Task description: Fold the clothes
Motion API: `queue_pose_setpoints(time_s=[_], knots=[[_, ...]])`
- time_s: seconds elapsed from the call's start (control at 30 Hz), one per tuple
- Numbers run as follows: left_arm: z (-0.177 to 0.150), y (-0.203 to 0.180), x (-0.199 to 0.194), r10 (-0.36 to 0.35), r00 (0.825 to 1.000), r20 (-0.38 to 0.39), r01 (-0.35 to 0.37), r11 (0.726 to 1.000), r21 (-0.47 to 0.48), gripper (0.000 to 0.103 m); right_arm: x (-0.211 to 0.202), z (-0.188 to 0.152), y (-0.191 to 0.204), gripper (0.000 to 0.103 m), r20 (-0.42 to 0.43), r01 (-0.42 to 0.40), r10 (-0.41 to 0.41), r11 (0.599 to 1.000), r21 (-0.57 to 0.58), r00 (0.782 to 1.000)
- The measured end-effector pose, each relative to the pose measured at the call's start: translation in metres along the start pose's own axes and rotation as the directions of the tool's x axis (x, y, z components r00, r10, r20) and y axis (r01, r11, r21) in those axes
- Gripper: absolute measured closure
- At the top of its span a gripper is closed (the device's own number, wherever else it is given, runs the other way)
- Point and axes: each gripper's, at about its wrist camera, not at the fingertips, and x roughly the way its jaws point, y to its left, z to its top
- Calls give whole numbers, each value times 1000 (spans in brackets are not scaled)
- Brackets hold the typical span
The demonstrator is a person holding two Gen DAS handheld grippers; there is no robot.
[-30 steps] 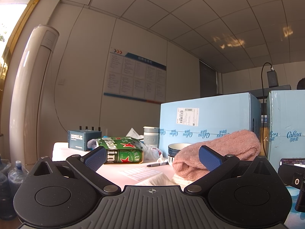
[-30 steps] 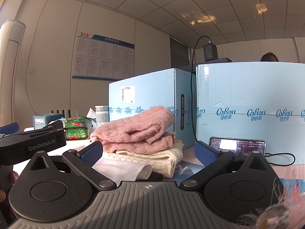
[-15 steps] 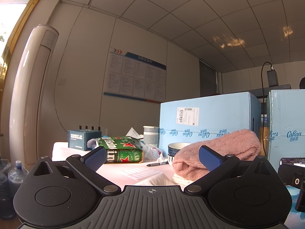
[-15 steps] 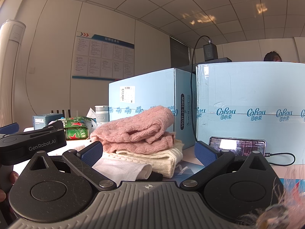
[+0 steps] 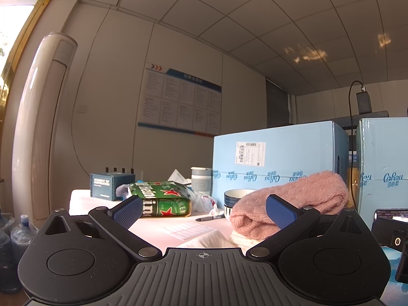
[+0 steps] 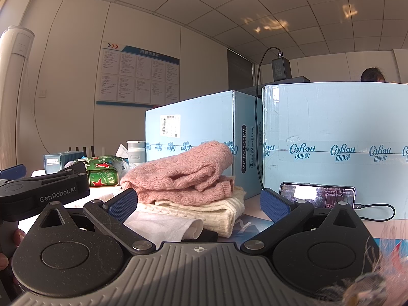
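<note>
A folded pink knit sweater point(image 6: 183, 173) lies on top of a folded cream knit garment point(image 6: 216, 211), with a white cloth point(image 6: 163, 225) folded in front of them on the table. The pink sweater also shows in the left wrist view point(image 5: 293, 199), at the right. My right gripper point(image 6: 199, 204) is open and empty, low and just in front of the stack. My left gripper point(image 5: 204, 210) is open and empty, to the left of the stack; its body shows in the right wrist view point(image 6: 43, 191).
Two light blue cartons point(image 6: 193, 135) point(image 6: 339, 150) stand behind the clothes. A phone point(image 6: 316, 196) on a cable leans on the right carton. A green Heineken pack point(image 5: 163, 199), a bowl point(image 5: 237, 196), a pen point(image 5: 211, 218), a cup point(image 5: 201, 181) and a dark box point(image 5: 111, 183) are to the left.
</note>
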Motion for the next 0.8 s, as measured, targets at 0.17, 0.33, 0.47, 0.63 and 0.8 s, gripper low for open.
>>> queue_pose_setpoints(time_s=[0.17, 0.33, 0.47, 0.63, 0.8], knots=[[0, 1, 0, -1, 1000, 1, 1, 1000, 0, 0, 0, 1, 2, 0, -1, 0, 0, 1000, 0, 1000], [0, 0, 0, 0, 1000, 4, 0, 1000, -2, 0, 0, 0, 0, 0, 7, 1, -1, 1000, 0, 1000], [1, 3, -5, 8, 999, 31, -8, 1000, -17, 0, -2, 0, 0, 0, 20, 7, -7, 1000, 0, 1000], [2, 7, -9, -3, 998, 57, 5, 999, -45, 0, -4, 1, -1, 0, 34, 21, -21, 1000, 1, 999], [1, 9, -9, -29, 998, 62, 34, 997, -69, 0, -7, 1, -1, 0, 48, 38, -38, 999, 4, 998]])
